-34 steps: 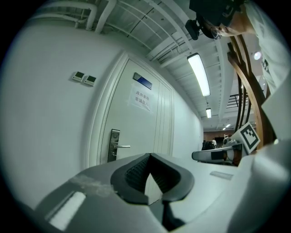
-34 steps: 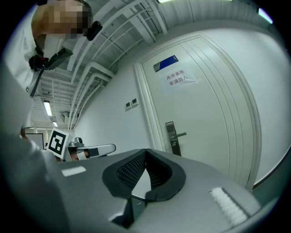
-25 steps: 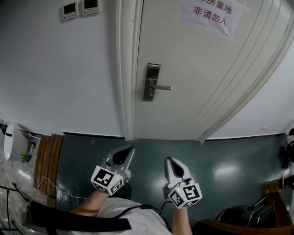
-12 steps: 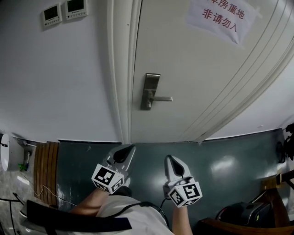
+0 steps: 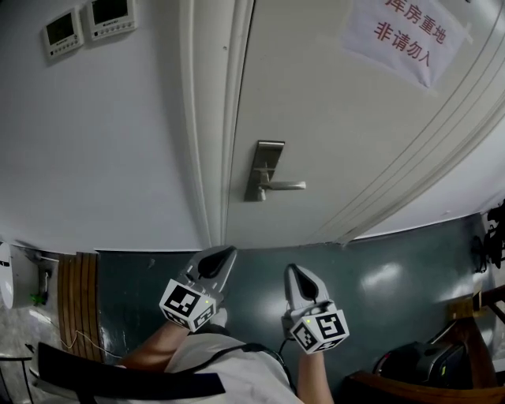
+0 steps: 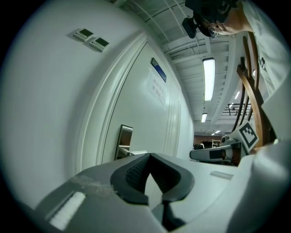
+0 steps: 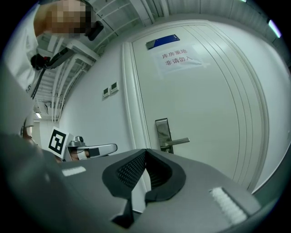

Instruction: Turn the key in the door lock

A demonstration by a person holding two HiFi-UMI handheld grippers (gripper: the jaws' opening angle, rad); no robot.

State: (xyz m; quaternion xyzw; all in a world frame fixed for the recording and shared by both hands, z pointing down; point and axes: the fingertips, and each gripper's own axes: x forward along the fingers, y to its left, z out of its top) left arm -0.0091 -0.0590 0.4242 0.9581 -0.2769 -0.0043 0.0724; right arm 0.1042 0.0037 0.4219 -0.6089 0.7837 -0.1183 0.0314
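The white door (image 5: 339, 118) carries a steel lock plate (image 5: 264, 170) with a lever handle (image 5: 286, 186) pointing right. I can make out no key in any view. My left gripper (image 5: 227, 252) and right gripper (image 5: 290, 271) are held low and side by side, short of the door, both aimed at it. Each is shut with nothing between its jaws. In the left gripper view the left gripper (image 6: 149, 155) sees the lock plate (image 6: 123, 141) just ahead to its left. In the right gripper view the lock plate (image 7: 163, 132) and handle (image 7: 179, 142) stand above the right gripper (image 7: 145, 151).
The door frame (image 5: 213, 118) runs left of the lock. Two wall control panels (image 5: 83, 24) hang at upper left, and a paper notice (image 5: 410, 35) is on the door. A slatted wooden piece (image 5: 75, 292) lies at lower left and a dark bag (image 5: 418, 363) at lower right.
Both grippers have moved toward the door together, still shut. The lock plate and handle now look larger and sit lower in the head view.
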